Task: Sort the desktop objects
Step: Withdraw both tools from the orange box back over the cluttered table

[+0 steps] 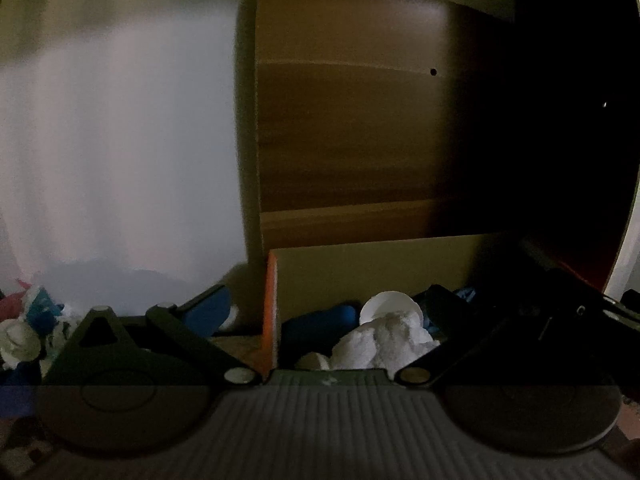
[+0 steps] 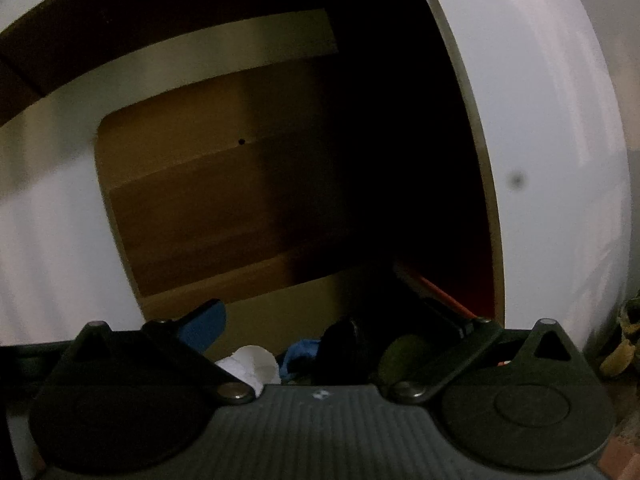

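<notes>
The left gripper has its jaws spread wide, with nothing held between them. Its blue left finger sits outside the box, and its dark right finger is over the inside, so the orange box edge stands between the two. Inside the box, right in front of this gripper, lies a crumpled white tissue. A white cup rests just behind the tissue, touching it. A blue thing lies beside them. Off to the left, outside the box, is a pile of scraps in white, blue and pink. The right gripper is also wide open and holds nothing. Its blue finger is on the left, and the other finger is dark and hard to see. Between them, low in the right view, sit a white cup, a blue scrap, a black thing and a dull green round thing. I cannot tell if the fingers touch any of them. Behind it all stand a brown wood panel and a white wall.
</notes>
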`<state>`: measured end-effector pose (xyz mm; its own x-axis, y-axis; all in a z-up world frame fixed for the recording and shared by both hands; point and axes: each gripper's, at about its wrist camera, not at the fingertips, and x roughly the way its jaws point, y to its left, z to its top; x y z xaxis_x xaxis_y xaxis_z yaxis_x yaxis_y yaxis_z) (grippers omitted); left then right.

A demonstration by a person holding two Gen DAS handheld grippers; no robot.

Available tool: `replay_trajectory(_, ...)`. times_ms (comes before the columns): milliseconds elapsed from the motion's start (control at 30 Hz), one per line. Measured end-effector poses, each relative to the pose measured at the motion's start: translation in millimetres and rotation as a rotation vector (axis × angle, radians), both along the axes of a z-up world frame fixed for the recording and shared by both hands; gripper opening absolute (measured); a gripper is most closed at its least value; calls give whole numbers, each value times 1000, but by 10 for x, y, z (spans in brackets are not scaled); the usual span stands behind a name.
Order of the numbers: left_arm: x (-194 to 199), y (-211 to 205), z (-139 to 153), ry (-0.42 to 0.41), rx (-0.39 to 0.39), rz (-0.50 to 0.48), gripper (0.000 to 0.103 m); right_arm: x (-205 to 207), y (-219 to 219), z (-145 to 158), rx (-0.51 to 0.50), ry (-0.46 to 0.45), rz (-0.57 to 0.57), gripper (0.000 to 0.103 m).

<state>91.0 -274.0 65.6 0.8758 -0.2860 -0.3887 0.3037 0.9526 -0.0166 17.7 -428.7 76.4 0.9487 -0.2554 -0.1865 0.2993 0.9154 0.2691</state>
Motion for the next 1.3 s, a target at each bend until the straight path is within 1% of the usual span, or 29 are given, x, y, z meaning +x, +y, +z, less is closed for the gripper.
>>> replay_trajectory(167, -101, 158, 15, 1, -1, 24, 103, -111, 158, 79, -21, -7, 24, 103)
replay_trajectory(267, -186, 333, 32, -3, -3, 46, 103, -136, 308, 122, -34, -7, 44, 103)
replay_trajectory(700, -546, 1223, 147, -26, -31, 171, 103, -322, 1179, 309, -91, -28, 163, 103)
replay_trajectory(800, -566, 1416, 139, -22, -39, 199, 103, -315, 1391, 327, -101, -27, 190, 103)
replay_trajectory(1100, -687, 2007, 11, -5, -36, 298, 103, -318, 2044, 258, -123, 5, 293, 103)
replay_trajectory(1300, -885, 2361, -207, -7, 8, 376, 103, -436, 2425, 50, -113, 42, 385, 103)
